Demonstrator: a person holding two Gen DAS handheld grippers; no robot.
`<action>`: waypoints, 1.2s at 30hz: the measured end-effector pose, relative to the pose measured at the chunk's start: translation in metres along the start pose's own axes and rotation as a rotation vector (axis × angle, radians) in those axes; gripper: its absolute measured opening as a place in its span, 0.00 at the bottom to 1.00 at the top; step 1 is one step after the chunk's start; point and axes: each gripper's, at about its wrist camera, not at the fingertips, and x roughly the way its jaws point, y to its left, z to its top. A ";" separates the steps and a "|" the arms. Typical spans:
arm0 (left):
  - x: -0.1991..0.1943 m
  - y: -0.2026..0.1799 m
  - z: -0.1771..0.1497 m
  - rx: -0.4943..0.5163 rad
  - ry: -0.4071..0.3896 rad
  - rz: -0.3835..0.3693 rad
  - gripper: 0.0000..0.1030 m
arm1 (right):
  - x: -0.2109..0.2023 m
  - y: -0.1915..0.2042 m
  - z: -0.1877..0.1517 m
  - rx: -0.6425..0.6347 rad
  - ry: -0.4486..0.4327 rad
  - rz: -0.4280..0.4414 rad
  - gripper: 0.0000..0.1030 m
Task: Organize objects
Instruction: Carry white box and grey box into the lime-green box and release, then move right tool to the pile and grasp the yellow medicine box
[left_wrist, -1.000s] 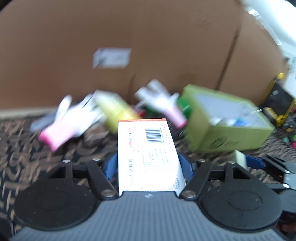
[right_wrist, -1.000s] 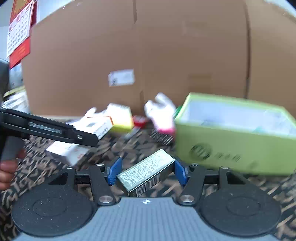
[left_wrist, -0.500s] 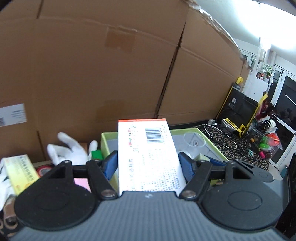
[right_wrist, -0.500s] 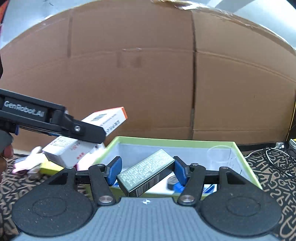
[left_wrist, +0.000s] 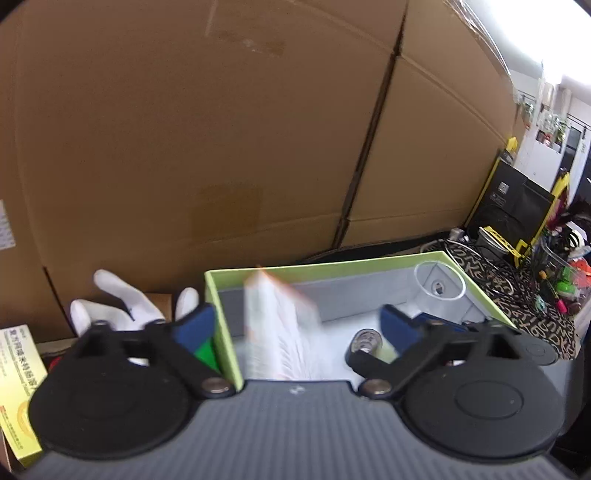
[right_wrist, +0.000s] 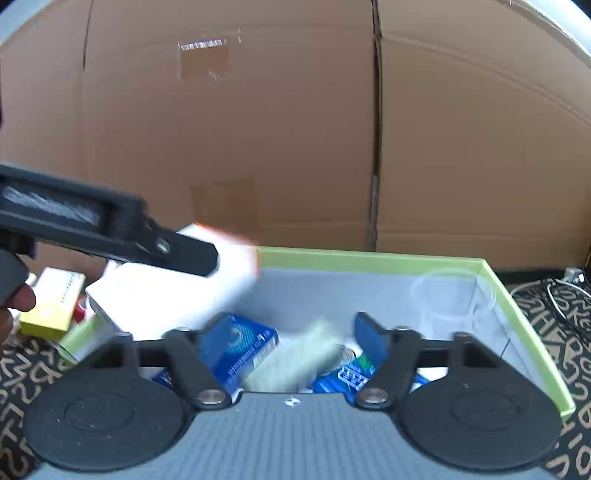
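Note:
A green box with a grey lining (left_wrist: 332, 264) (right_wrist: 369, 255) stands before both grippers. My left gripper (left_wrist: 295, 325) is open above its left end; a white carton with an orange edge (left_wrist: 280, 328) (right_wrist: 177, 295) is blurred between the fingers, falling into the box. My right gripper (right_wrist: 291, 339) is open above the box; a grey-green carton (right_wrist: 299, 362) is blurred below it, dropping among blue packets (right_wrist: 240, 343). A clear plastic cup (left_wrist: 439, 284) (right_wrist: 450, 295) stands in the box's far right corner.
Large cardboard cartons (left_wrist: 221, 129) form a wall behind the box. A white glove (left_wrist: 118, 306) and a yellow carton (left_wrist: 18, 384) (right_wrist: 51, 302) lie left of the box on the patterned cloth (right_wrist: 14, 369). Cables and clutter (left_wrist: 517, 258) lie at the right.
Both grippers have opened over the green box. The white carton has left the left fingers and the grey-green carton has left the right fingers; both are falling into the box.

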 end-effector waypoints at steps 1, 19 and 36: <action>-0.002 0.000 -0.002 -0.004 -0.017 0.009 1.00 | -0.001 0.000 -0.002 0.001 -0.001 -0.006 0.80; -0.135 0.055 -0.072 -0.164 -0.053 0.155 1.00 | -0.102 0.058 0.001 0.008 -0.181 0.147 0.90; -0.213 0.166 -0.125 -0.332 -0.036 0.320 1.00 | -0.038 0.199 -0.017 -0.121 0.036 0.334 0.89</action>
